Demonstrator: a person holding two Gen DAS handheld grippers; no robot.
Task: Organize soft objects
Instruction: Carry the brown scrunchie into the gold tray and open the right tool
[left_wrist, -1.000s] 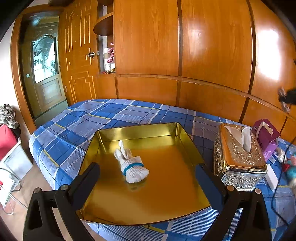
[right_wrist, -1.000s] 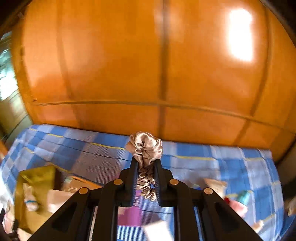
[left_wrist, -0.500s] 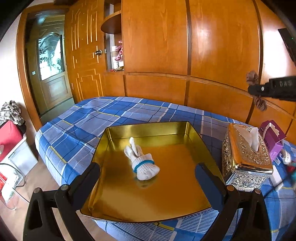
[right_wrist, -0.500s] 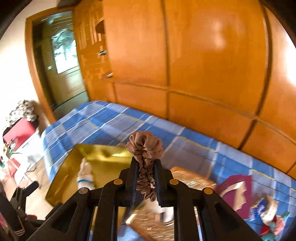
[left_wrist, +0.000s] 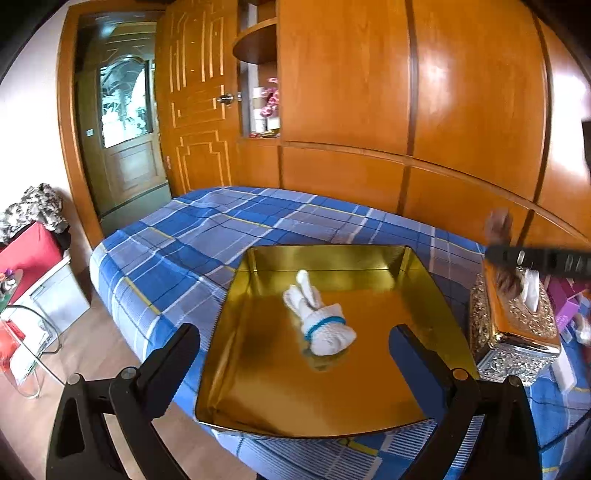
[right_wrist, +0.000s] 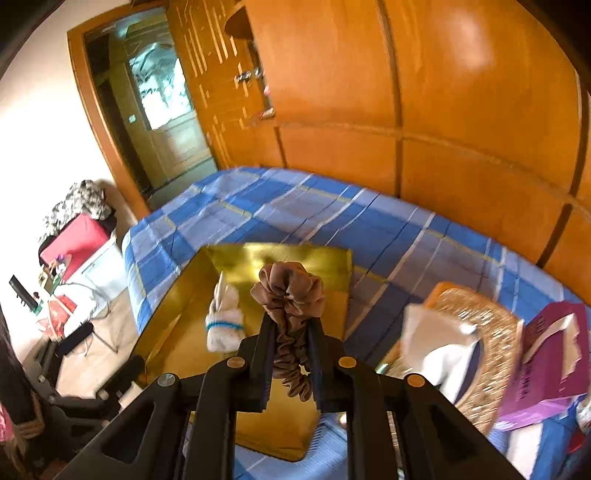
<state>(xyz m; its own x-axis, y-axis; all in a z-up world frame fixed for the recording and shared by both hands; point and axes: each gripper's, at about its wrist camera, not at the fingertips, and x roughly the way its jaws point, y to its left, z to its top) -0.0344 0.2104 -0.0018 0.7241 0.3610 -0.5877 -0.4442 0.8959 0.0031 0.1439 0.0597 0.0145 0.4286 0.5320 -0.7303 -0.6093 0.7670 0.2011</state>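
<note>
Right gripper (right_wrist: 291, 332) jaws clamp the soft, light scrunchie (right_wrist: 288, 295) mid-band, centre frame; it'll flop. Left gripper (left_wrist: 295, 343) jaws gape, empty.

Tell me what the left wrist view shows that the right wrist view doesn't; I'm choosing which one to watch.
Only the left wrist view shows the left gripper, open and empty over the gold tray.

Only the right wrist view shows the brown scrunchie clearly, clamped in the right gripper; in the left it is a blur at the edge.

Both show the tray, the white sock roll lying in it, the tissue box beside it and the blue checked bed.
</note>
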